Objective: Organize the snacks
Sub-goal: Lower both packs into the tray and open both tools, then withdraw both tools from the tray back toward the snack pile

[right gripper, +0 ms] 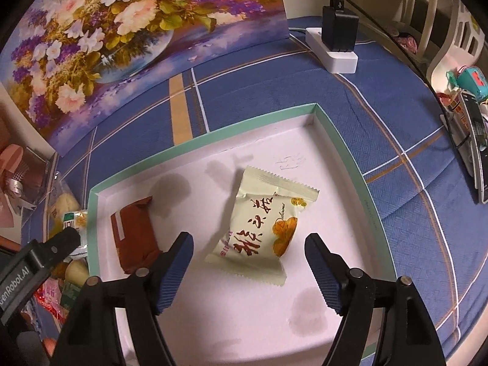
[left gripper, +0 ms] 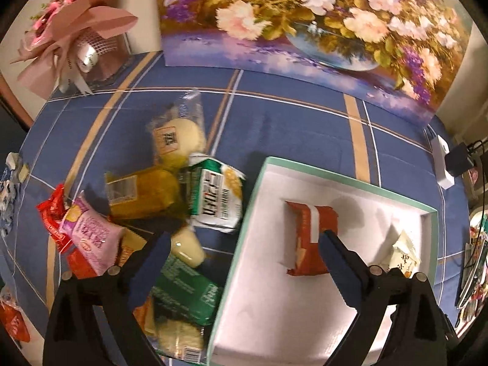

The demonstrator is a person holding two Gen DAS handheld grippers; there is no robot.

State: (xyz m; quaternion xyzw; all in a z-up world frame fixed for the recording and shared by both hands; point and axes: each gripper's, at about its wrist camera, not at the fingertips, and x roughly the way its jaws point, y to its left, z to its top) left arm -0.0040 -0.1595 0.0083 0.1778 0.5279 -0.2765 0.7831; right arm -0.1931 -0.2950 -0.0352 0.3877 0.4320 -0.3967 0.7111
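My left tongs hang spread over the box's edge, empty. My right tongs gape around nothing above the cream packet inside the box, beside the red packet. Other snacks are piled on the counter.

The left gripper is black plastic with dark blue ridged fingers and round silver screws. The right gripper looks the same. White letters mark one side.
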